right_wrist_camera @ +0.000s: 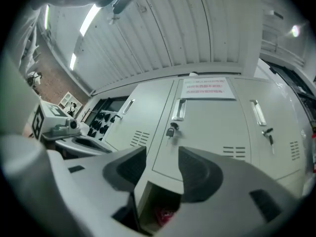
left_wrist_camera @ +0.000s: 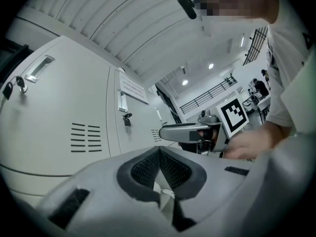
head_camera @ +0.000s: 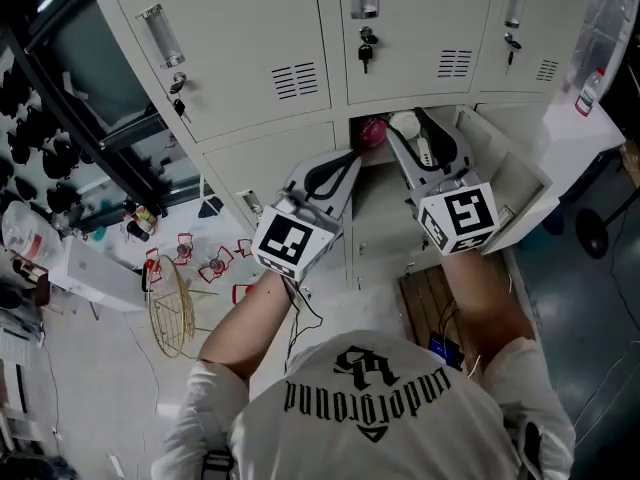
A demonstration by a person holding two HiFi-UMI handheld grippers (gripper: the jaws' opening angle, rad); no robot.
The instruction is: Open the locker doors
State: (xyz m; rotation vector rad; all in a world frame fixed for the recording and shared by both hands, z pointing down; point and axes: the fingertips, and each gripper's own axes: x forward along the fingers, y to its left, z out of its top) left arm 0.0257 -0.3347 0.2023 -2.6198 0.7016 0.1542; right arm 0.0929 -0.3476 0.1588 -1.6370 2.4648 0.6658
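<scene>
While I hold both tools up at the open lower locker [head_camera: 372, 133], the left hand-held gripper [head_camera: 350, 158] is clenched on nothing just left of it and the right hand-held gripper [right_wrist_camera: 162, 154] is released before it. Its door [head_camera: 512, 183] stands swung out rightward; the upper doors [head_camera: 415, 28] above it are closed.

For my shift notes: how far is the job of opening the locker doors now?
Done: one lower door stands open, a pink thing inside. In hand: nothing; the right gripper is open before the upper doors, the left gripper shut and empty. Left: the upper doors, with keys in the locks, and the lower left door are closed.
</scene>
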